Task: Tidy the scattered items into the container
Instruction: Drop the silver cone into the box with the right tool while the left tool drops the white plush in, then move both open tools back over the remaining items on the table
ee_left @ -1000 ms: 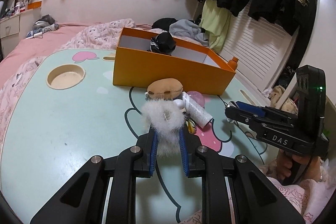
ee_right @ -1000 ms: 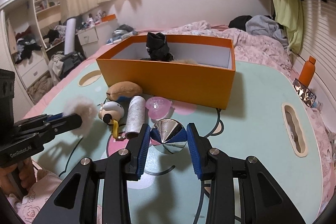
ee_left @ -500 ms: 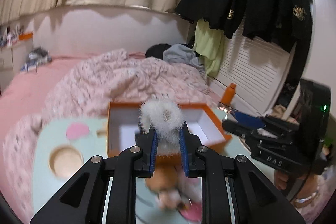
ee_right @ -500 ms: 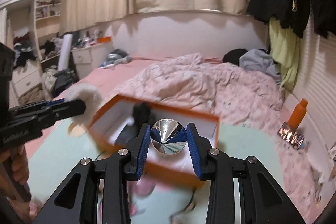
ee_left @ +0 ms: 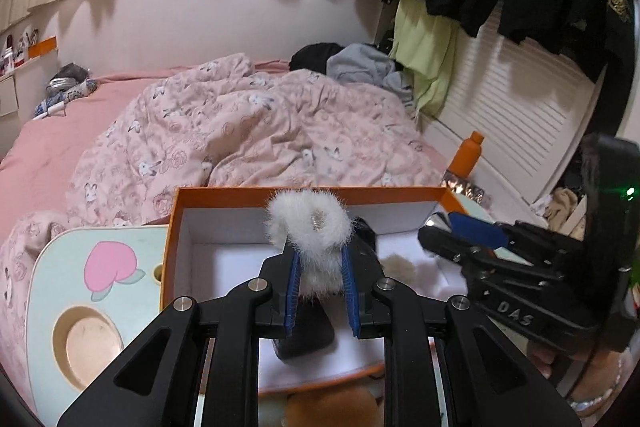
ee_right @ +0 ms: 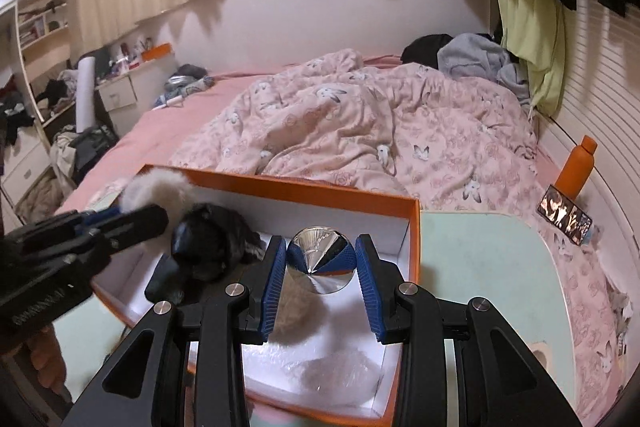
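My left gripper (ee_left: 320, 291) is shut on a white fluffy ring (ee_left: 310, 227) and holds it above the open orange box (ee_left: 224, 193). My right gripper (ee_right: 320, 267) is shut on a shiny silver cone (ee_right: 322, 265) and holds it above the right half of the same orange box (ee_right: 312, 189). A black fuzzy item (ee_right: 208, 241) lies inside the box, with a dark object (ee_left: 304, 331) beside it. The right gripper also shows in the left wrist view (ee_left: 452, 231), and the left gripper in the right wrist view (ee_right: 132, 215). A brown plush (ee_left: 332, 407) lies on the table in front of the box.
The box stands on a pale green table (ee_right: 488, 267) with a round cup recess (ee_left: 88, 345) at the left. A pink-quilted bed (ee_left: 248, 131) lies behind. An orange bottle (ee_right: 576, 167) stands at the right wall. Clothes hang at the right.
Both grippers have lifted their items off the table and carried them forward over the orange box. The other scattered items have dropped out of sight below.
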Available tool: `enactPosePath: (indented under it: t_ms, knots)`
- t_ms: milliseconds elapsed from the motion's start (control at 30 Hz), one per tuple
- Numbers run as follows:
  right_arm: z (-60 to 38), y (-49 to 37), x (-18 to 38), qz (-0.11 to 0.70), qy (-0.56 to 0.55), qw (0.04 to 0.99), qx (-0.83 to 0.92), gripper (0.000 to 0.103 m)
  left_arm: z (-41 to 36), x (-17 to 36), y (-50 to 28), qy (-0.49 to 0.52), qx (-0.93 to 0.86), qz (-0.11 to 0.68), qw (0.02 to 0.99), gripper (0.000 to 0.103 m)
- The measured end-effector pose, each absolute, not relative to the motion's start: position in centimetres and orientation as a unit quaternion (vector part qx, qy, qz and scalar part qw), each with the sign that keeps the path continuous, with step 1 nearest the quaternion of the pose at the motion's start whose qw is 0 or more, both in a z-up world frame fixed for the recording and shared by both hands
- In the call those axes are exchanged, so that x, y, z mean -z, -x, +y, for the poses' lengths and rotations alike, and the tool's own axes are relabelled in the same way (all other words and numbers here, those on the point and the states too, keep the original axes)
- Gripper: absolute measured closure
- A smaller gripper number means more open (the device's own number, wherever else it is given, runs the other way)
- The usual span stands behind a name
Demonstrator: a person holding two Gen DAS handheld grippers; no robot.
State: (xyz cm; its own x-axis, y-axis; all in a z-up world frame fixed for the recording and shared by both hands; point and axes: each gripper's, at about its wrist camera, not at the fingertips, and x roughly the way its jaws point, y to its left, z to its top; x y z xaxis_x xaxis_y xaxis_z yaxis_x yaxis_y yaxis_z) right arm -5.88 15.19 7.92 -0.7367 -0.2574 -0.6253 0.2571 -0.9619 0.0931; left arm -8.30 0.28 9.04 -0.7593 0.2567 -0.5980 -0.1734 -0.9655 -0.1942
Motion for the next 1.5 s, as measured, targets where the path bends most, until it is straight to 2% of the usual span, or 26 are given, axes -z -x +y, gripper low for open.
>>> enactPosePath:
  t_ms: [167,233,267,333,667,800,933,1067,1167,1267,1333,1400,1500]
  knots:
    - [14.9,7.4,-7.8,-0.011,-0.346,0.146,0.927,0.067,-0.2,-8.5,9.8,0.344,-0.931,-0.077,0.1,0.079]
    - [15.0,8.0,-7.9,-0.021,-0.34,0.149,0.928,0.048,-0.4,-8.2,10.5,0.357,-0.926,-0.083,0.097,0.053]
    - [15.3,8.1,-8.0,-0.03,-0.335,0.149,0.93,0.039,-0.5,-8.2,10.5,0.357,-0.925,-0.083,0.097,0.051]
    - [16.1,8.1,-8.3,-0.05,-0.328,0.145,0.932,0.038,-0.6,-8.5,10.2,0.35,-0.928,-0.084,0.096,0.036]
    - [19.8,3.5,-10.5,-0.093,-0.302,0.155,0.936,0.038,-3.6,-12.2,4.7,0.293,-0.939,-0.135,0.116,0.034]
    - [19.0,-1.2,-9.9,-0.054,-0.305,0.182,0.933,0.038,-3.7,-12.6,1.0,0.289,-0.94,-0.124,0.134,0.025]
    - [17.8,-5.1,-7.2,0.011,-0.333,0.189,0.924,0.038,-3.3,-10.9,-2.7,0.303,-0.941,-0.098,0.12,0.025]
    - [17.8,-7.2,-4.4,0.033,-0.357,0.162,0.919,0.037,-3.1,-7.8,-5.1,0.335,-0.935,-0.078,0.084,0.025]
    - [17.8,-7.7,-3.0,0.038,-0.363,0.147,0.92,0.024,-3.4,-6.0,-6.3,0.335,-0.938,-0.06,0.057,0.025]
    - [17.6,-7.2,-2.0,0.04,-0.381,0.129,0.915,0.023,-4.0,-4.4,-6.3,0.351,-0.935,-0.043,0.021,0.025]
    - [17.8,-7.0,-1.5,0.041,-0.389,0.117,0.913,0.019,-4.1,-3.5,-6.0,0.363,-0.931,-0.041,0.015,0.025]
    - [18.1,-6.9,-1.3,0.035,-0.394,0.102,0.913,0.004,-4.1,-2.6,-5.9,0.375,-0.926,-0.039,0.014,0.025]
    - [18.3,-6.8,-1.2,0.031,-0.398,0.092,0.912,0.0,-3.6,-2.2,-5.8,0.382,-0.924,-0.021,0.018,0.019]
